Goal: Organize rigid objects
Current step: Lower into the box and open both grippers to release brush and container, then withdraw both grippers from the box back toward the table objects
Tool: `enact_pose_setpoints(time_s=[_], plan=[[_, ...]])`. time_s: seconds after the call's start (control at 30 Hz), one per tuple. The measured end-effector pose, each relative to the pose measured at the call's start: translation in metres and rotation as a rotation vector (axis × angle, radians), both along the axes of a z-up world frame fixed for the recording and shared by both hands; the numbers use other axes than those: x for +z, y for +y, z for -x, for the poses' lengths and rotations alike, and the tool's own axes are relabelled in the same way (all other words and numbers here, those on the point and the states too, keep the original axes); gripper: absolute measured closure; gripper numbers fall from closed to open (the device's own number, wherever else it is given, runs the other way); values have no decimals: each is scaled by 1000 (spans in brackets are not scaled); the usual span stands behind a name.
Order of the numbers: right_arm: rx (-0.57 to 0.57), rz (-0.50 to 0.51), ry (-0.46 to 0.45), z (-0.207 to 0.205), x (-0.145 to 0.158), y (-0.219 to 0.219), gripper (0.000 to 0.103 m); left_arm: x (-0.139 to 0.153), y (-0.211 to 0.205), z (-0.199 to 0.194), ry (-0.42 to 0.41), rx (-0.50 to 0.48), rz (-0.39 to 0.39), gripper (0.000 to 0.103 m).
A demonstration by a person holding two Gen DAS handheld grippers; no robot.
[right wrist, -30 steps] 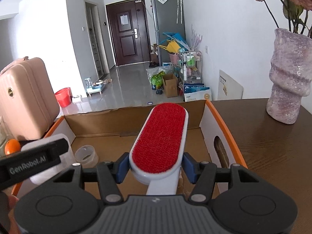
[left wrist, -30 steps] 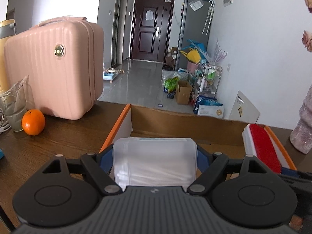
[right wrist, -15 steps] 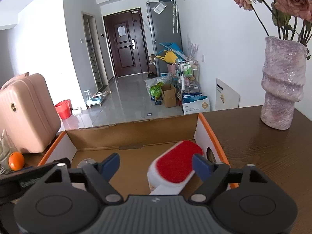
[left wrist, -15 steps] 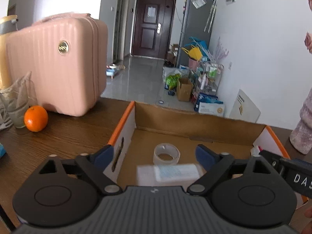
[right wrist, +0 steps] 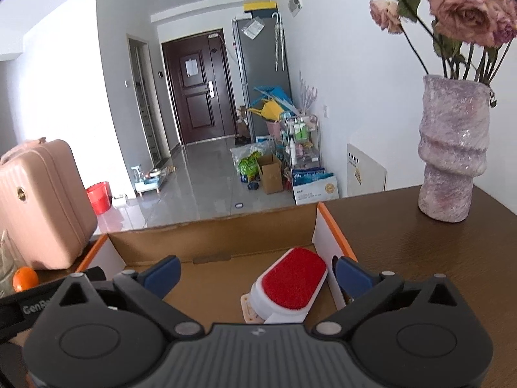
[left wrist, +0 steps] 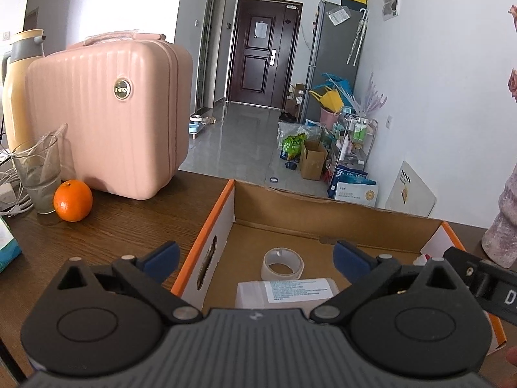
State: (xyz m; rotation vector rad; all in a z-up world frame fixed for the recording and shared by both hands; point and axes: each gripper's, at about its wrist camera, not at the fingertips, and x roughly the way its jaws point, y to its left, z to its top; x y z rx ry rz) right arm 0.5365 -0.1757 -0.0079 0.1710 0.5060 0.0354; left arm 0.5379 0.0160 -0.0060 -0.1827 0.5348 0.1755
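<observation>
An open cardboard box (left wrist: 339, 213) with orange edges sits on the dark wooden table. On its floor lie a translucent white plastic container (left wrist: 286, 292) with a label and a roll of clear tape (left wrist: 282, 262). My left gripper (left wrist: 257, 255) hovers above them, jaws still opening, nothing between the pads. In the right wrist view a red-faced lint brush (right wrist: 292, 286) rests in the box's right corner (right wrist: 323, 236). My right gripper (right wrist: 257, 270) hangs above it, jaws opening and clear of the brush. The other gripper shows at each view's edge.
A pink suitcase (left wrist: 106, 123), an orange (left wrist: 72, 200), a glass (left wrist: 38, 174) and a thermos (left wrist: 19, 74) stand left of the box. A pink vase (right wrist: 452, 148) with dried roses stands on the table at right. Beyond the table's far edge lies the hallway floor.
The left gripper let go of the white container, which now lies in the box. The right gripper released the lint brush into the box and rose slightly. Both jaws spread wide.
</observation>
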Motion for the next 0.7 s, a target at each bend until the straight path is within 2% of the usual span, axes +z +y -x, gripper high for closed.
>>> enact_pose_setpoints(time_s=[0.27, 0.7], plan=[[15, 25, -101, 40, 19, -2, 0, 14, -4, 37, -76, -7, -1, 0], [39, 57, -216, 119, 26, -10, 0, 16, -7, 107, -109, -68, -21, 0]])
